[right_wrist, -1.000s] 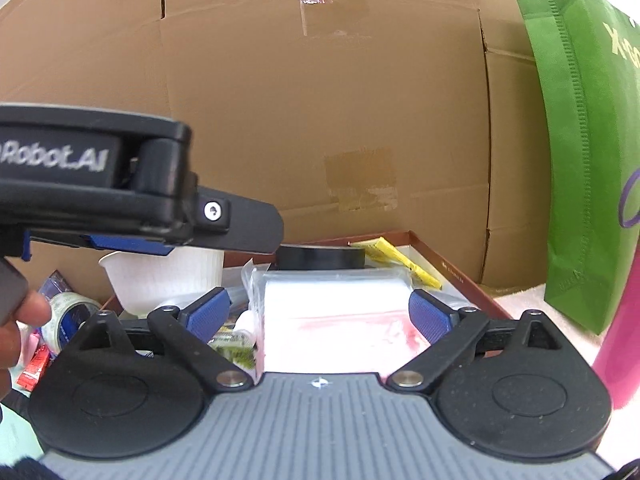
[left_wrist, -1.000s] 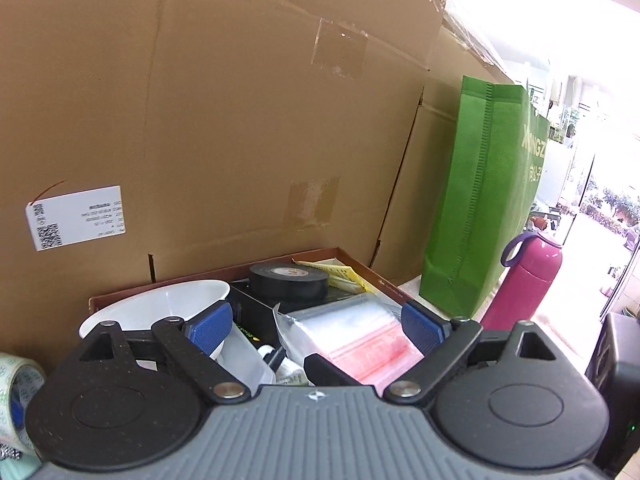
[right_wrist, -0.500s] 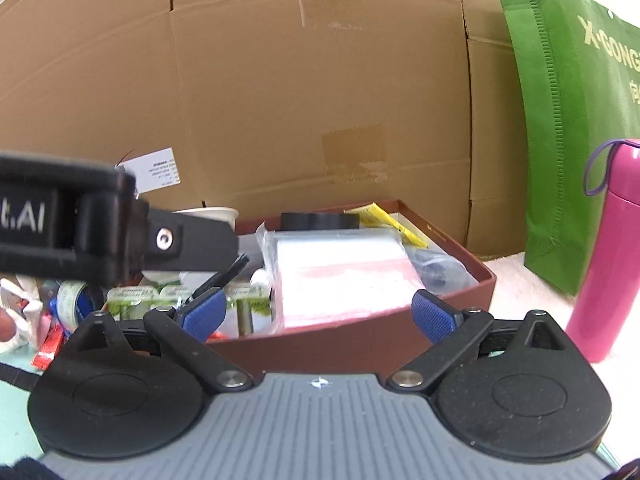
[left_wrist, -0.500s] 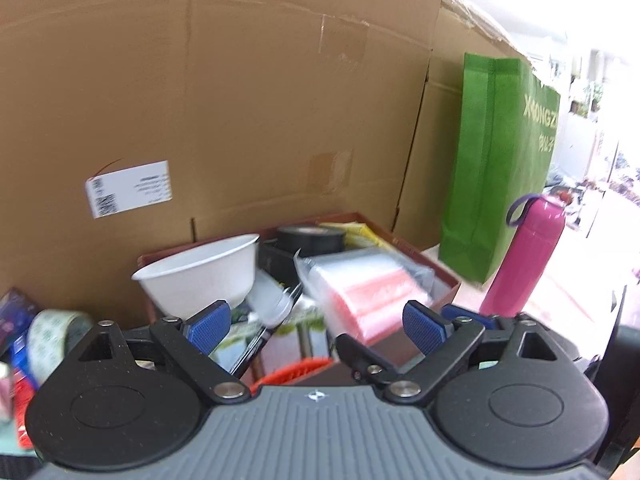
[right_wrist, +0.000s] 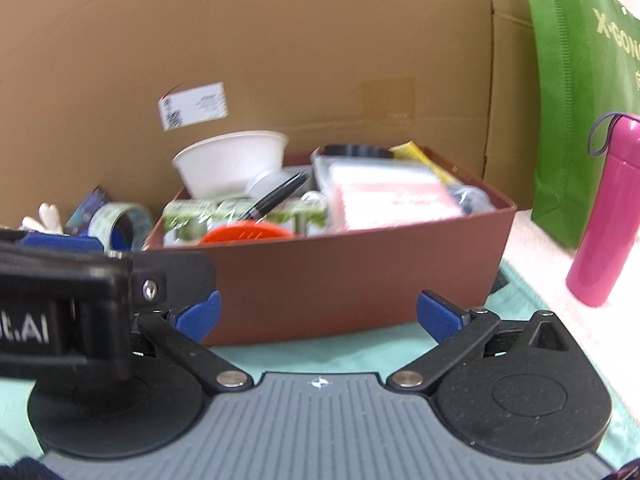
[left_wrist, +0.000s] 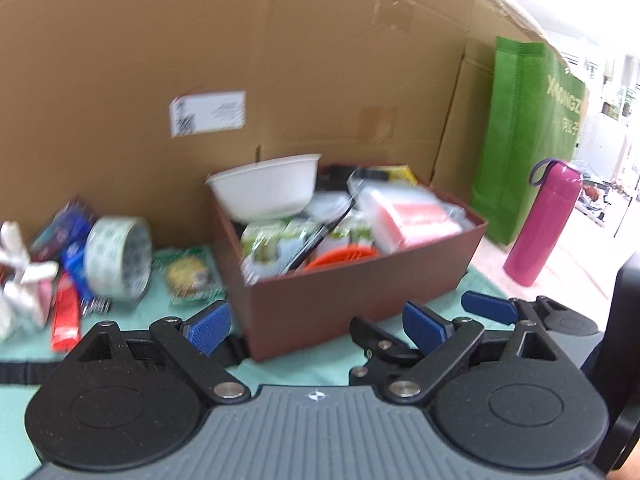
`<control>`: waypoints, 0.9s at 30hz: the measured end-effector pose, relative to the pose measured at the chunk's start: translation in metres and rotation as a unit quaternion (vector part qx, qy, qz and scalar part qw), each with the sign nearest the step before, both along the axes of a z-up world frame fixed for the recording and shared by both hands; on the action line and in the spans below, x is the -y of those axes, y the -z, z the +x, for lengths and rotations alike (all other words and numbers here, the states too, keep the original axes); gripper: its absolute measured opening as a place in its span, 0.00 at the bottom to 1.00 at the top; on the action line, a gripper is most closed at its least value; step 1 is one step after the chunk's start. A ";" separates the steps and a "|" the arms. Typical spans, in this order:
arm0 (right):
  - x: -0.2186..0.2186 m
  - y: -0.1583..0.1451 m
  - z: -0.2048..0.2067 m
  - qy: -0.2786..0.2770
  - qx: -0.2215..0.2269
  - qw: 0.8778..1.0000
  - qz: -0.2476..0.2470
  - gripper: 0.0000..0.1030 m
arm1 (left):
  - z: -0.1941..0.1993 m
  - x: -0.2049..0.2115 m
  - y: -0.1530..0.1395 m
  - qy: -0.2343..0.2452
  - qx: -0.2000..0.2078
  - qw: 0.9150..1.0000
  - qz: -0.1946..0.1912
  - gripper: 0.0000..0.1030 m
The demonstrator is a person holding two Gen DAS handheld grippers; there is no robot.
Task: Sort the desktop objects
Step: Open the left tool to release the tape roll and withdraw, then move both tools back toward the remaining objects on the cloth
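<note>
A brown box (left_wrist: 352, 292) (right_wrist: 360, 276) stands on the green mat, filled with a white bowl (left_wrist: 264, 192) (right_wrist: 232, 168), a bag of pink sheets (left_wrist: 408, 212) (right_wrist: 384, 196), a black pen (left_wrist: 316, 240), an orange lid (left_wrist: 340, 258) and green packets. Loose on the mat to its left lie a tape roll (left_wrist: 118, 258), a red packet (left_wrist: 64, 316) and a round snack pack (left_wrist: 188, 276). My left gripper (left_wrist: 316, 328) is open and empty in front of the box. My right gripper (right_wrist: 318, 316) is open and empty, beside the left one.
A tall cardboard wall (left_wrist: 280, 60) runs behind everything. A green bag (left_wrist: 524, 136) (right_wrist: 580, 92) and a pink flask (left_wrist: 544, 224) (right_wrist: 608, 212) stand to the right of the box. White and blue items (left_wrist: 24, 276) crowd the far left.
Both grippers have pulled back and down from above the box to low in front of it. Both stay open and empty. The loose items at left have come into view.
</note>
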State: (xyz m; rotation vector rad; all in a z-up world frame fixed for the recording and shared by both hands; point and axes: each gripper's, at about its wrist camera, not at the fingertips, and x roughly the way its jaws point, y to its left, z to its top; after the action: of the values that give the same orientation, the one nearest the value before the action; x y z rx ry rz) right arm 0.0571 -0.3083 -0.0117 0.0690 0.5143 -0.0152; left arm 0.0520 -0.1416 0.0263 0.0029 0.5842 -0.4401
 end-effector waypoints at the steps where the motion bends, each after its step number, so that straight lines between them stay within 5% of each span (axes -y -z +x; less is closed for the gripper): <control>1: -0.004 0.001 -0.001 -0.002 -0.004 1.000 0.000 0.98 | -0.002 -0.005 0.003 -0.005 -0.005 1.000 -0.005 0.93; 14: -0.054 0.016 -0.012 -0.051 -0.034 0.998 -0.012 0.98 | -0.022 -0.052 0.024 -0.056 -0.037 0.997 -0.022 0.93; 27: -0.115 0.031 -0.017 -0.174 -0.040 0.983 -0.036 0.98 | -0.025 -0.130 0.048 -0.120 -0.057 0.989 -0.060 0.93</control>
State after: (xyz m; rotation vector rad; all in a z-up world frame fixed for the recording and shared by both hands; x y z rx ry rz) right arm 0.0403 -0.1932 -0.0431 -0.0944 0.6005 0.3061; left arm 0.0268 -0.0120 -0.0212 -0.2076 0.6607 -0.2425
